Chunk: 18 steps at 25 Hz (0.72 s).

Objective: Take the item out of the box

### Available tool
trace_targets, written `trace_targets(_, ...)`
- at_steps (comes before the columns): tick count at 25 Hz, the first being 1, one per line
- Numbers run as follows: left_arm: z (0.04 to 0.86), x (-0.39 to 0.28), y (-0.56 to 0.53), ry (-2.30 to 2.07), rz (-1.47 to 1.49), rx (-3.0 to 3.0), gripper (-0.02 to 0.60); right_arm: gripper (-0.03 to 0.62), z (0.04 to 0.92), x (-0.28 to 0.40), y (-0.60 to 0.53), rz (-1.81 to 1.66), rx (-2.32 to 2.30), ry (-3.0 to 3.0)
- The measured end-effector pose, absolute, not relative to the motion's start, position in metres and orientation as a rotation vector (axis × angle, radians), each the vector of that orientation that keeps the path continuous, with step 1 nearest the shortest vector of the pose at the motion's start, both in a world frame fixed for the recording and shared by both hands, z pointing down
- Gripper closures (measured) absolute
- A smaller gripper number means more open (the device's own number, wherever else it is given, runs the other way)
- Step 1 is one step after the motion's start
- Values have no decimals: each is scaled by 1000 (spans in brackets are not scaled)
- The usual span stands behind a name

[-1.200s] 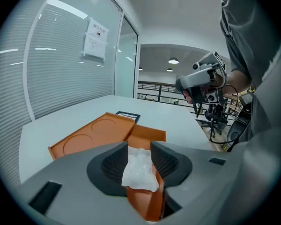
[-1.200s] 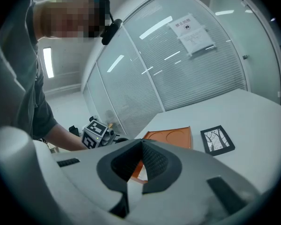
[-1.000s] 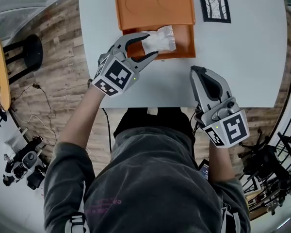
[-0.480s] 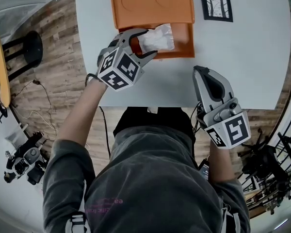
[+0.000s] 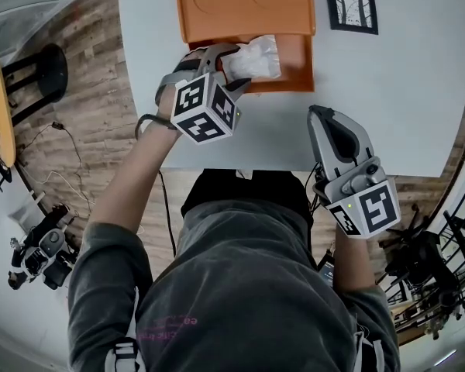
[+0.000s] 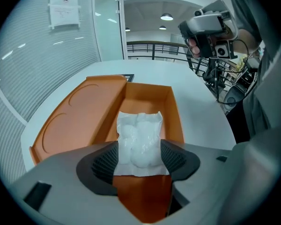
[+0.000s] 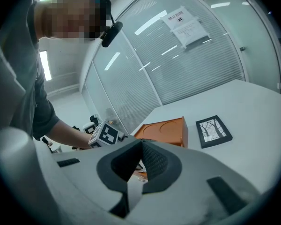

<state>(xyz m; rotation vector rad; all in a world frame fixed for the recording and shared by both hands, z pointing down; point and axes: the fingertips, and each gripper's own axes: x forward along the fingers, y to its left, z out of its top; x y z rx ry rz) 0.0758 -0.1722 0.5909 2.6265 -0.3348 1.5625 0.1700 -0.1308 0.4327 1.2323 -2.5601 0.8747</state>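
Observation:
An orange box lies open on the white table, its lid folded back on the far side. A white puffy bag lies inside the box. My left gripper reaches into the box from the near left. In the left gripper view the bag sits between the two pads of this gripper; the jaws stand wide and are closing, flanking the bag's near end. My right gripper hovers at the table's near edge, shut and empty, right of the box.
A black-framed tree picture lies on the table at the far right of the box. A dark stool stands on the wood floor to the left. The table's near edge runs just in front of the person's body.
My left gripper has pushed forward and tipped down over the box, its marker cube now facing up, with its jaws set around the bag's near end. The right gripper has barely moved.

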Motion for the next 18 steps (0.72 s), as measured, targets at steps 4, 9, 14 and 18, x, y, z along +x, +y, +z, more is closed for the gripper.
trace_targets(4,597,74,-173,-345,1643,2585,291,592,435,168,-131,885,1223,-2560)
trace_targets(9,605,72,-173,-343,1720,2528,299,592,437,170,-131,887,1226,-2560)
trace_targets(14,609,70,-171,-333,1778,2475,319,592,438,172,-131,891,1232,-2559)
trace_targets(18,610,73,-168,-306,1847,2449,348,592,438,176,-131,899,1235,-2559)
